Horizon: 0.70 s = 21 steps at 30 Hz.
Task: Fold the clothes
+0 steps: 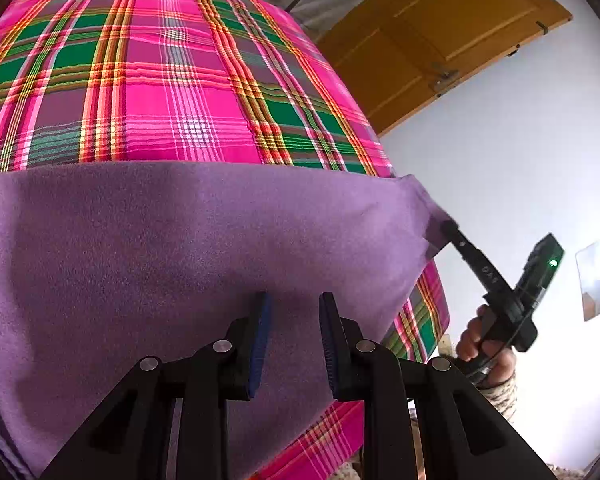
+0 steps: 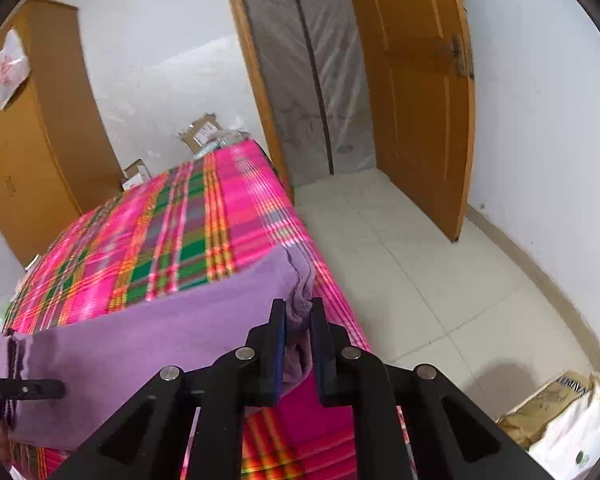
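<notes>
My left claw (image 1: 293, 312) hangs over the purple garment (image 1: 188, 248) with its blue pads spread apart; the cloth shows in the gap, but I cannot see either pad gripping it. In the left wrist view the garment lies broad and fairly flat across the near part of the plaid bedspread (image 1: 172, 72), its far edge running straight across the pink, green and orange checks.

My right claw (image 2: 298, 312) is pinching a bunched corner of the purple garment, the fleece crumpled between the two pads at the bed's right edge. In the left wrist view that corner is drawn out to a point by the right claw, and the hand (image 1: 486, 344) holding it sits below, with a patterned sleeve (image 1: 500, 394) at the wrist.

As for containers, in the right wrist view a white bag (image 2: 576, 436) sits on the tiled floor (image 2: 412, 264) at the lower right with a brown paper bag (image 2: 540, 404) against it; I cannot tell what either holds. Cardboard boxes (image 2: 204, 132) stand beyond the far end of the bed against the wall, flaps partly open, contents too small to make out. A plastic bag (image 2: 10, 68) hangs on the wooden wardrobe (image 2: 40, 120) at the left. The wooden door (image 2: 416, 92) stands open beside a plastic-covered doorway (image 2: 308, 72).
</notes>
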{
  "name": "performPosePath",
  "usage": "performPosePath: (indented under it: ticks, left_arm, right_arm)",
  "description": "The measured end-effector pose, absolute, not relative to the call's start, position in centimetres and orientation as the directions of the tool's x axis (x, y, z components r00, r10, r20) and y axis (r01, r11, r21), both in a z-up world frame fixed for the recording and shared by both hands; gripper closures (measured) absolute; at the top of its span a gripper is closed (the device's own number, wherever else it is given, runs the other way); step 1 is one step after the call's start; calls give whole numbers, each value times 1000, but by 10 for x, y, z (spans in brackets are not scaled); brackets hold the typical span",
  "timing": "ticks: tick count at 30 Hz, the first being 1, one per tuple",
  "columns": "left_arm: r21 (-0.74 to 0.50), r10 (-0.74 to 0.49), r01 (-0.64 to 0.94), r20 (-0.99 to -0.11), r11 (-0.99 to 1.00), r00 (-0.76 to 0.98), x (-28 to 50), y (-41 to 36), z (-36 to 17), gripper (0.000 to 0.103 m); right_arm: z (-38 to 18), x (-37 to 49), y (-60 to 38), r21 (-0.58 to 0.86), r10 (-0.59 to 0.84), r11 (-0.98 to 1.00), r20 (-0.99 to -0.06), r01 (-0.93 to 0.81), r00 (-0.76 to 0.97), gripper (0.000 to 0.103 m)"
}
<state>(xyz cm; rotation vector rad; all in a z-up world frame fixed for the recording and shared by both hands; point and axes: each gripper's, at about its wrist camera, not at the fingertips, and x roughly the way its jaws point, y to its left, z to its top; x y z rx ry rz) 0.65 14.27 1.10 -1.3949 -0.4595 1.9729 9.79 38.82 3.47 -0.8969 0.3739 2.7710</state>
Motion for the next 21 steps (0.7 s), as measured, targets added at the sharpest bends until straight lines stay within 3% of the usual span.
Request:
performPosePath:
  ticks: [8, 19, 21]
  left_arm:
    - [-670, 729, -299, -662, -679, -173, 6, 140, 10, 79]
    - [-791, 826, -242, -547, -562, -135, -3, 145, 15, 79]
    - [-812, 844, -230, -520, -536, -132, -5, 147, 16, 72]
  right_arm:
    - [68, 105, 333, 98, 50, -988, -532, -120, -845, 91]
    - [60, 100, 266, 55, -66, -998, -547, 43, -834, 91]
    - [54, 104, 260, 65, -87, -996, -557, 62, -826, 92]
